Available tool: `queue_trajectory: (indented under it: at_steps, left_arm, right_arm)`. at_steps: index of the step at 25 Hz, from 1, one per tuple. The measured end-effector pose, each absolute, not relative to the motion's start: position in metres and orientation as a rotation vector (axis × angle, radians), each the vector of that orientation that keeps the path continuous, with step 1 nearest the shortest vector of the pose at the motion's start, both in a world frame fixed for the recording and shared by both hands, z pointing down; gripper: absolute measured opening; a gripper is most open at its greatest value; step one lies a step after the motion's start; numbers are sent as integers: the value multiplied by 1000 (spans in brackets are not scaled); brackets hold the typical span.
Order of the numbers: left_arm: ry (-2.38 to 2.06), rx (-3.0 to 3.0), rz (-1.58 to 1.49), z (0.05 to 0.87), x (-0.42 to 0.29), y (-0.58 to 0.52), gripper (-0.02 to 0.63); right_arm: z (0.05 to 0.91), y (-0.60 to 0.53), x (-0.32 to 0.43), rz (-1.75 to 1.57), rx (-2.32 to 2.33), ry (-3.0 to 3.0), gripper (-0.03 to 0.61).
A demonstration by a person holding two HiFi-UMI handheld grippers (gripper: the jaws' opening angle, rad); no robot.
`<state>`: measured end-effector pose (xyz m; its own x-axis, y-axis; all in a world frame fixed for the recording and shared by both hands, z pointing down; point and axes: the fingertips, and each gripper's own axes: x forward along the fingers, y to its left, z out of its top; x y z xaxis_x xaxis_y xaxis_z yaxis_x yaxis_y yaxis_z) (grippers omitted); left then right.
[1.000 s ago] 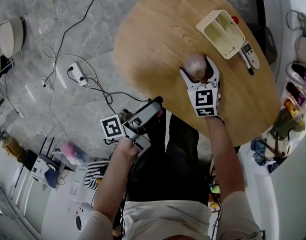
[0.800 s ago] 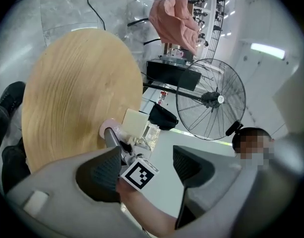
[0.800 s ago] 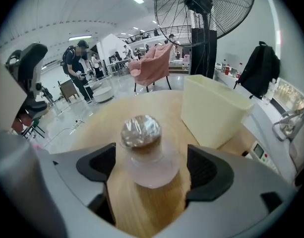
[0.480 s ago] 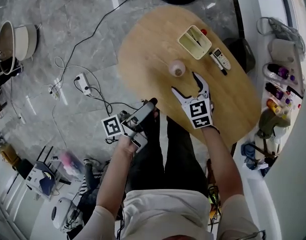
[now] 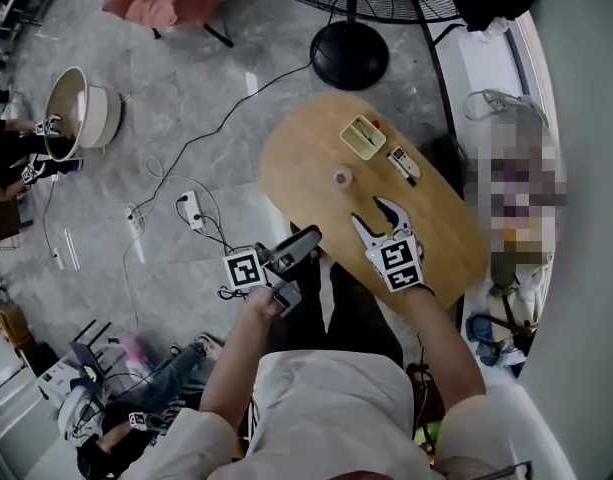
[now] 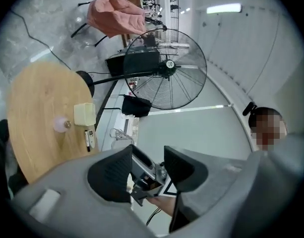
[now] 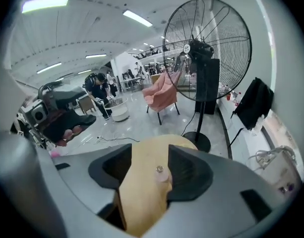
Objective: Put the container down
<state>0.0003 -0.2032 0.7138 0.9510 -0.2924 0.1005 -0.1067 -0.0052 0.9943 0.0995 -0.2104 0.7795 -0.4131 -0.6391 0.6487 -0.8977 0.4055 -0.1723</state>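
Judging container (image 5: 342,177) placed on tabletop (image 5: 306,168), I read left gripper (image 5: 311,236) and right gripper (image 5: 367,211) jaws just narrowed, apart, empty.

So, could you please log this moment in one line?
container: on table | right claw: empty, just closing | left claw: empty, just closing

On the table (image 5: 306,168), the container (image 5: 342,177) stands near the tray (image 5: 363,137), the remote (image 5: 403,163) beside that.
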Motion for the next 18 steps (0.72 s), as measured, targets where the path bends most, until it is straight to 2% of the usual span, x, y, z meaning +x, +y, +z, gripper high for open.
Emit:
queue_trajectory:
  at_steps: [7, 18]
  left_arm:
    - [-397, 1839, -19, 623, -16, -183, 119]
    - [-368, 2179, 137, 528, -67, -150, 81]
  right_arm:
    - [670, -166, 98, 659, 1351, -2225, 169]
    - [542, -123, 77, 506, 1571, -2207, 84]
